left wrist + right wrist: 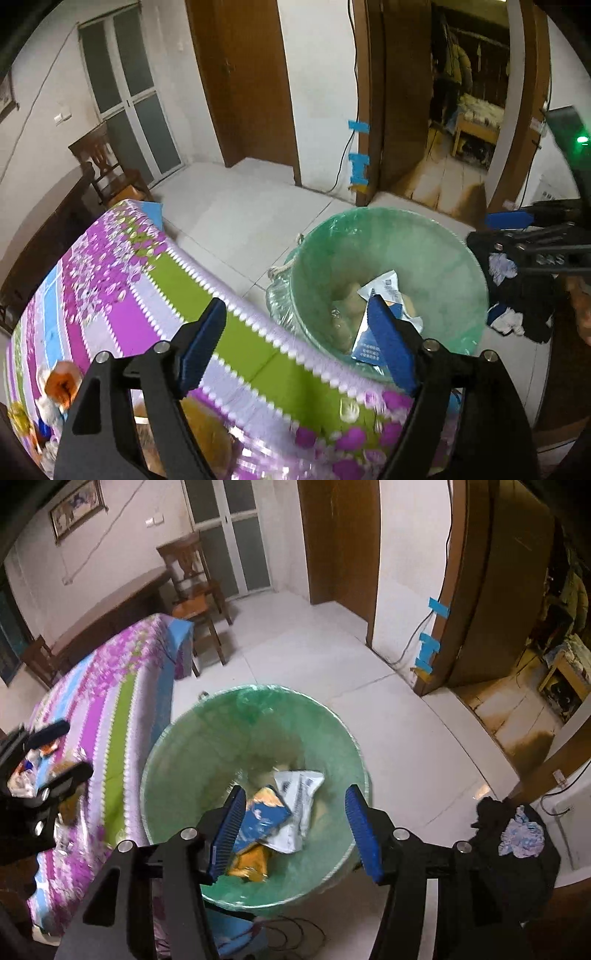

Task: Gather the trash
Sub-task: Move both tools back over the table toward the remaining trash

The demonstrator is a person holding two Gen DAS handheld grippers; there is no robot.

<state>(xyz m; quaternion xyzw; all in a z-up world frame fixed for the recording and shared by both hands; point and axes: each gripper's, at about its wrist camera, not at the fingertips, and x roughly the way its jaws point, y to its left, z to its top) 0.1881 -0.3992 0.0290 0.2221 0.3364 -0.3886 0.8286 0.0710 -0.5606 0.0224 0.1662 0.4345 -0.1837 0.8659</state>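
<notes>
A bin with a green liner (388,251) (207,746) stands on the floor beside the table. Blue, white and orange snack wrappers (280,812) (384,291) lie in its bottom. My right gripper (295,830) is open and empty right above the bin; it also shows at the right edge of the left wrist view (517,236). My left gripper (295,343) is open and empty above the table edge next to the bin. More wrappers and scraps (55,387) (33,771) lie on the flowered tablecloth (122,280) (110,701).
White tiled floor (314,653) lies beyond the bin. A wooden chair (195,602) stands at the table's far end. Dark clothes (517,834) lie in a heap right of the bin. Cables (291,934) lie on the floor by the bin. An open doorway (461,110) is at the back right.
</notes>
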